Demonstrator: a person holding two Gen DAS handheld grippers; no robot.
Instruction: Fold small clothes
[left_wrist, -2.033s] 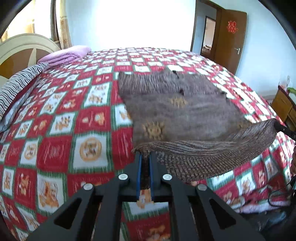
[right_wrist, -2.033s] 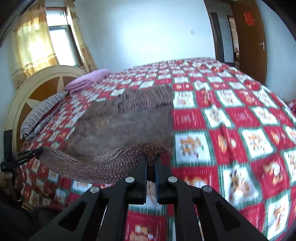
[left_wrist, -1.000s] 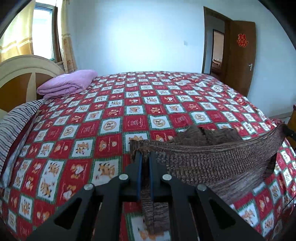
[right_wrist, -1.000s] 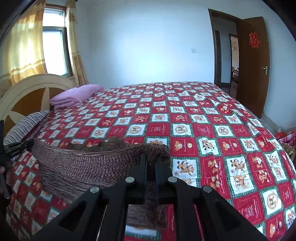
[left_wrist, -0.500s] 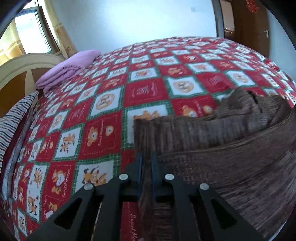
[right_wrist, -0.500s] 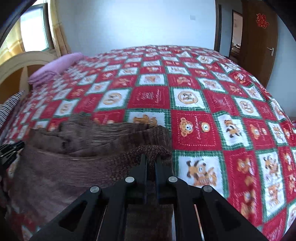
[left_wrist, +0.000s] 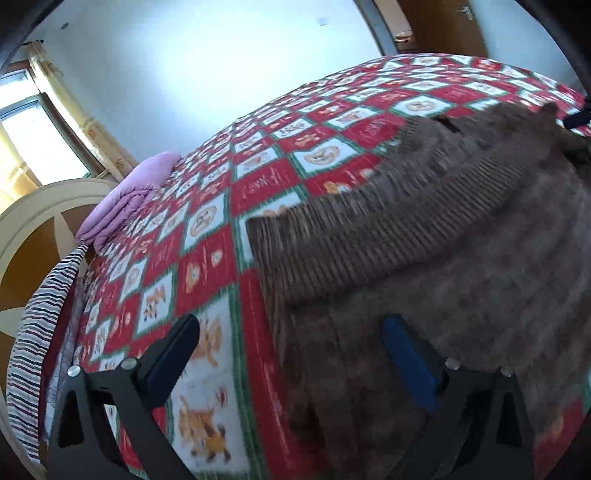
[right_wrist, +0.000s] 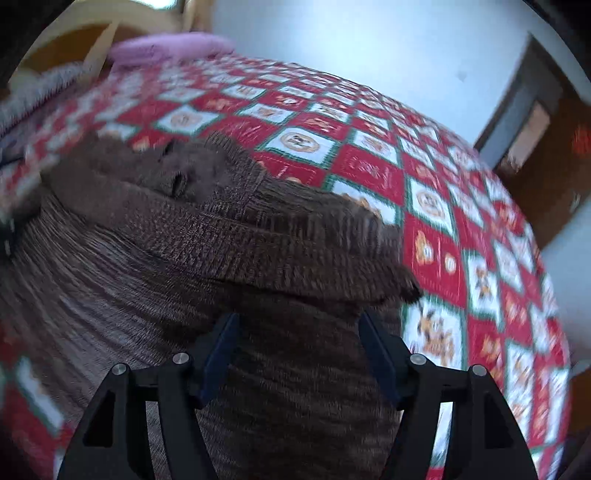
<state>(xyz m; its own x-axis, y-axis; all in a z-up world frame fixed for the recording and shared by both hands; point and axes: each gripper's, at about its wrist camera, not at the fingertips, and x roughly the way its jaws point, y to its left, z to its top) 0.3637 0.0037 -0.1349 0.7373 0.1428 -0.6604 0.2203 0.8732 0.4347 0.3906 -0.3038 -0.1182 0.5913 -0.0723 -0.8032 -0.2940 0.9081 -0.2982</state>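
Observation:
A brown knitted sweater (left_wrist: 424, 251) lies on the bed, folded over on itself with its ribbed hem on top across the middle. It also shows in the right wrist view (right_wrist: 229, 236). My left gripper (left_wrist: 291, 332) is open and empty, its jaws wide apart just above the sweater's left edge. My right gripper (right_wrist: 299, 325) is open and empty, its jaws spread over the sweater's near right part, just behind the ribbed hem. Both views are blurred by motion.
The bed carries a red, white and green checked quilt (left_wrist: 207, 229) with bear pictures. A folded pink blanket (left_wrist: 122, 199) and a striped cloth (left_wrist: 40, 317) lie near the wooden headboard (left_wrist: 33, 236). A brown door (right_wrist: 554, 147) stands at the right.
Both grippers carried the sweater's ribbed hem forward over the garment, laid it down and opened, letting go. Both now tilt and pull back slightly.

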